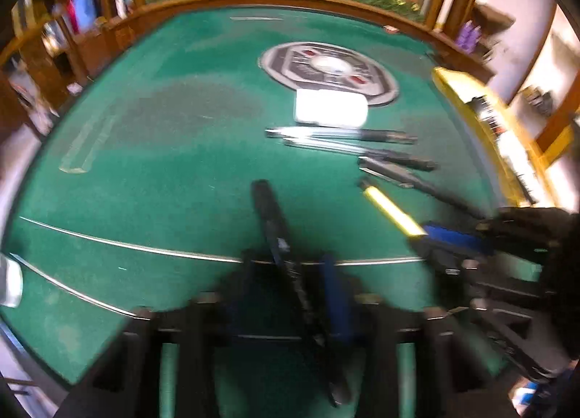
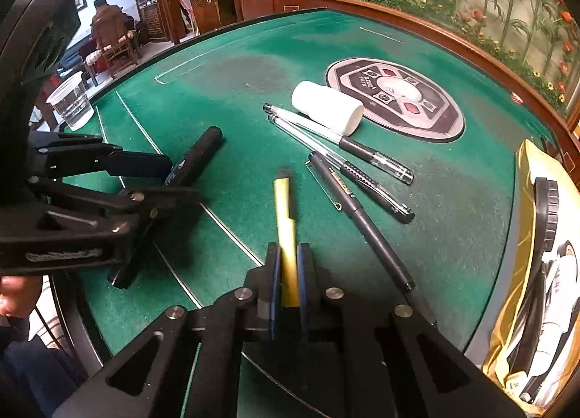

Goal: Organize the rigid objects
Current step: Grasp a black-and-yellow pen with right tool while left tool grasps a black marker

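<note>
My right gripper [image 2: 289, 255] is shut on a yellow pen [image 2: 284, 208], which sticks forward from between its blue pads over the green table [image 2: 235, 66]. In the left wrist view that pen [image 1: 391, 211] shows at the right. My left gripper [image 1: 290, 273] is shut on a thick black marker [image 1: 270, 211]; in the right wrist view the marker [image 2: 201, 151] crosses the left gripper [image 2: 170, 179]. Ahead lie two clear gel pens [image 2: 319, 132], a black pen [image 2: 362, 222] and a white cylinder [image 2: 326, 106] on its side.
A round control panel [image 2: 395, 99] sits in the table's middle. A plastic cup of water [image 2: 70, 103] stands at the left edge. A yellow bag [image 2: 525, 229] with loose items lies at the right edge. A raised wooden rim [image 2: 453, 41] bounds the far side.
</note>
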`<action>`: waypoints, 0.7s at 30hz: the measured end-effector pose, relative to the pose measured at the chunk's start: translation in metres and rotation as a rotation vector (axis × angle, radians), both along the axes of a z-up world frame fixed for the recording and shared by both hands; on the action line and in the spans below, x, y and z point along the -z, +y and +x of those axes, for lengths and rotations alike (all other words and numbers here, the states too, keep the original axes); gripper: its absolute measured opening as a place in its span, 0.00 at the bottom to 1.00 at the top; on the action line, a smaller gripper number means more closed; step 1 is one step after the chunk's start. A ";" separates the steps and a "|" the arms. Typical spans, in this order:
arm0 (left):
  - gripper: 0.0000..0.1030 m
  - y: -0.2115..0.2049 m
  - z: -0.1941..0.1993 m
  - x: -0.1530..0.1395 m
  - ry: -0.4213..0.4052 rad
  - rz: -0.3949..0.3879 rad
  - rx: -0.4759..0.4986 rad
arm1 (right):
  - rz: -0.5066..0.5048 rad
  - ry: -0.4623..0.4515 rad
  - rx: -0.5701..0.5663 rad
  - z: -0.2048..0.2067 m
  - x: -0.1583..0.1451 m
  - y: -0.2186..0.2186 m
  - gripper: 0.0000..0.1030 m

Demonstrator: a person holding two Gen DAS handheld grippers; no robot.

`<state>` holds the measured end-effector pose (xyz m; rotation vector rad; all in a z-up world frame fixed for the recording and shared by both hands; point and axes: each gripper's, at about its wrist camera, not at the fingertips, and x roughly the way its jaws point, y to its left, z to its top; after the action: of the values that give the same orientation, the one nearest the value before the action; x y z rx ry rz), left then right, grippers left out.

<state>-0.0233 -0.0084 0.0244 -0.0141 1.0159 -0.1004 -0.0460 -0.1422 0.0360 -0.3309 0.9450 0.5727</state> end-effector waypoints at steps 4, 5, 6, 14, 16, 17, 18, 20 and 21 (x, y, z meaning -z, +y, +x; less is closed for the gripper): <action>0.14 0.006 -0.002 -0.001 -0.005 -0.048 0.020 | 0.076 0.014 0.055 -0.004 -0.003 -0.013 0.08; 0.14 0.008 -0.002 -0.001 -0.006 -0.060 0.018 | 0.097 0.014 0.065 -0.005 -0.005 -0.016 0.08; 0.14 0.009 -0.003 -0.003 -0.010 -0.066 0.020 | 0.132 0.017 0.081 -0.006 -0.009 -0.021 0.08; 0.14 -0.002 -0.016 -0.027 -0.122 -0.069 0.037 | 0.261 -0.008 0.137 -0.017 -0.028 -0.040 0.08; 0.14 -0.008 -0.017 -0.030 -0.135 -0.065 0.044 | 0.291 -0.004 0.147 -0.018 -0.030 -0.045 0.08; 0.14 -0.010 -0.016 -0.031 -0.136 -0.065 0.048 | 0.297 -0.002 0.151 -0.018 -0.030 -0.047 0.08; 0.14 -0.014 -0.016 -0.032 -0.137 -0.061 0.055 | 0.301 -0.002 0.158 -0.019 -0.030 -0.049 0.08; 0.14 -0.020 -0.015 -0.034 -0.144 -0.048 0.057 | 0.309 -0.003 0.166 -0.020 -0.031 -0.053 0.08; 0.14 -0.023 -0.015 -0.035 -0.148 -0.040 0.061 | 0.314 -0.003 0.169 -0.020 -0.031 -0.054 0.08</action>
<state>-0.0383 -0.0318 0.0593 -0.0120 0.8662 -0.1753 -0.0663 -0.1963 0.0669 0.0295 0.8555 0.5544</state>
